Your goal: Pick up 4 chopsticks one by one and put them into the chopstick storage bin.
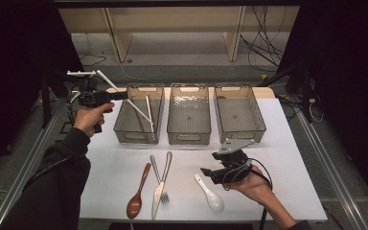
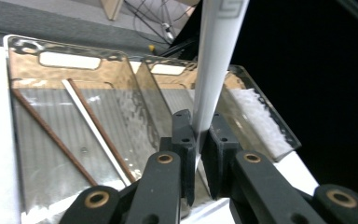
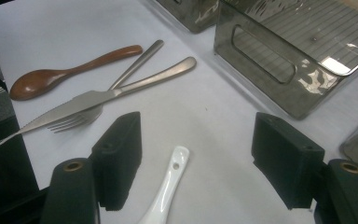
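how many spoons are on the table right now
2: a brown wooden spoon lying at the left end of the cutlery row, and a white ceramic spoon by the right gripper. None looks hidden.

Left gripper (image 2: pixel 198 149) jaws clamped on a white chopstick (image 2: pixel 214 65). Beyond: clear bin (image 2: pixel 65 60) holding two brown chopsticks (image 2: pixel 51 135) and one white chopstick (image 2: pixel 95 130). Second bin (image 2: pixel 261 116) adjacent.

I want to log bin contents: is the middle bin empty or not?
Empty. In the high view the middle bin shows a bare floor, while the left bin holds chopsticks.
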Demonstrator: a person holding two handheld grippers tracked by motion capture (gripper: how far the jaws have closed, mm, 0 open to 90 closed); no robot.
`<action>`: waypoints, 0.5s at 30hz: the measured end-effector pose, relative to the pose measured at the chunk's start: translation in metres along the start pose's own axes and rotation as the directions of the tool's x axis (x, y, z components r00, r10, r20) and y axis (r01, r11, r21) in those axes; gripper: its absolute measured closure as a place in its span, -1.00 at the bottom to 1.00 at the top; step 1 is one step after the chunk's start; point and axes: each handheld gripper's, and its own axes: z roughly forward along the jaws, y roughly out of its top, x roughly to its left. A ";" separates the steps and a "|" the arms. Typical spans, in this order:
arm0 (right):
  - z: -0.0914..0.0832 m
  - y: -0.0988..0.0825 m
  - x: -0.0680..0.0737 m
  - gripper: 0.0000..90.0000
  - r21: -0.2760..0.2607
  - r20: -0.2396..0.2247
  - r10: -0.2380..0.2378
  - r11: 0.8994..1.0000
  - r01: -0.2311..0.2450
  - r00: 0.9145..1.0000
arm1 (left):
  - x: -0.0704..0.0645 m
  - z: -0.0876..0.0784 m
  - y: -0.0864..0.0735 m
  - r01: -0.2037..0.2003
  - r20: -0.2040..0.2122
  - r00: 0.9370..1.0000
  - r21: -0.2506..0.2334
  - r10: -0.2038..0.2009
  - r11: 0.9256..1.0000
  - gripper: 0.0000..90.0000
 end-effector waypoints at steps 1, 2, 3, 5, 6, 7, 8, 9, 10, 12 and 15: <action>0.000 0.000 0.000 -0.24 -0.001 0.000 0.000 1.000 0.000 1.000 | 0.001 0.002 0.001 -0.004 -0.007 1.000 0.006 0.004 1.000 0.85; 0.000 0.000 0.000 -0.24 -0.001 0.000 -0.001 1.000 0.001 1.000 | 0.001 0.004 0.001 -0.003 -0.013 1.000 0.010 0.003 1.000 0.85; 0.000 0.000 0.000 -0.25 -0.003 -0.001 0.000 1.000 0.000 1.000 | 0.002 0.006 0.002 -0.007 -0.021 1.000 0.016 0.007 1.000 0.85; 0.000 0.000 -0.001 -0.25 -0.004 -0.002 0.002 1.000 -0.002 1.000 | 0.003 0.010 0.002 -0.010 -0.031 0.999 0.028 0.011 1.000 0.84; 0.000 0.000 -0.001 -0.25 -0.003 -0.003 0.000 1.000 0.000 1.000 | 0.003 0.013 0.002 -0.011 -0.037 0.999 0.033 0.012 0.999 0.84; 0.000 0.000 0.000 -0.26 -0.002 -0.004 -0.001 1.000 0.001 1.000 | 0.003 0.015 0.002 -0.014 -0.043 0.999 0.042 0.016 0.999 0.84; 0.000 0.000 0.000 -0.26 -0.001 -0.004 -0.002 1.000 0.002 1.000 | 0.004 0.017 0.002 -0.016 -0.050 0.999 0.049 0.018 0.999 0.84; 0.000 0.000 0.000 -0.26 -0.002 -0.005 -0.002 1.000 0.002 1.000 | 0.004 0.019 0.001 -0.014 -0.054 0.998 0.054 0.016 0.998 0.84; 0.000 0.000 -0.001 -0.26 -0.003 -0.006 -0.001 1.000 0.001 1.000 | 0.005 0.022 0.001 -0.012 -0.057 0.998 0.064 0.015 0.998 0.84; 0.000 0.000 -0.001 -0.26 -0.003 -0.006 -0.002 1.000 0.002 1.000 | 0.006 0.027 -0.001 -0.011 -0.068 0.998 0.078 0.016 0.997 0.84; 0.000 0.000 -0.001 -0.26 -0.004 -0.005 0.000 1.000 0.000 1.000 | 0.008 0.034 -0.005 -0.006 -0.079 0.997 0.103 0.015 0.995 0.84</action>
